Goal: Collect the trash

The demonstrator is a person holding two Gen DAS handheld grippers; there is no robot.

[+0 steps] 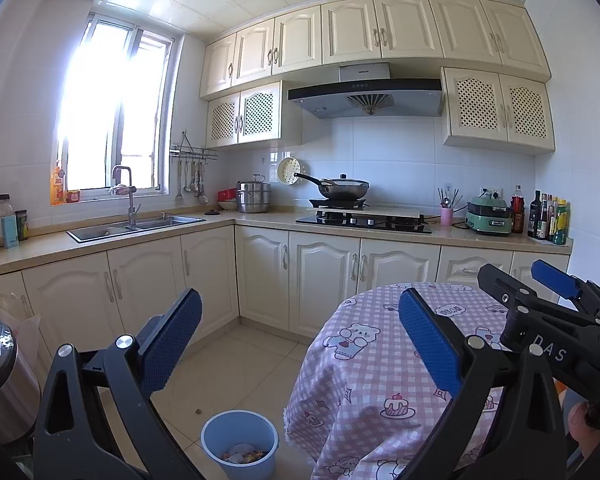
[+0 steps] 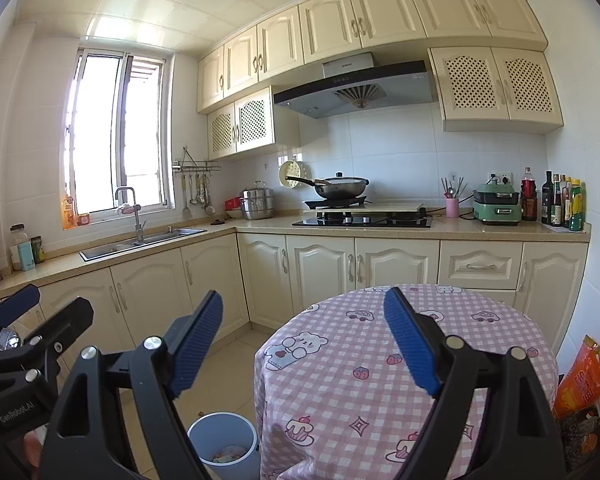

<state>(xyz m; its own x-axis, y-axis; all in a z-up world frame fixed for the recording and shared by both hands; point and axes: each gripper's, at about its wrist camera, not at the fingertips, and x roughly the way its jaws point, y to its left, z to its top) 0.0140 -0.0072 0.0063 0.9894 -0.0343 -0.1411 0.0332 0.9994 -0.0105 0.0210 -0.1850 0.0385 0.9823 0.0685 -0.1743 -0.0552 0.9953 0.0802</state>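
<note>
The table (image 2: 380, 360) with its pink checked cloth fills the near right, and no litter shows on the part of it I can see; the floor (image 1: 235, 360) beside it is open tile running to the cabinets. The bin (image 1: 239, 440), a blue plastic pail, stands on the floor just beside the table's hanging cloth, already holding a little crumpled waste (image 1: 243, 453). It looks light and fairly stiff, probably best taken by the rim if it must shift — though a tug there could tip it. One small crumb (image 1: 198, 411) lies on the tile near the bin, apart from it; it seems light and hard to pinch, so I'd judge it needs the pad tips closing low against the floor. Both tools are held up above all this, empty: the left gripper (image 1: 300, 344) gapes wide, and the right gripper (image 2: 304, 340) is spread just as wide. The cloth's edge is the snag to mind — otherwise there's room.
</note>
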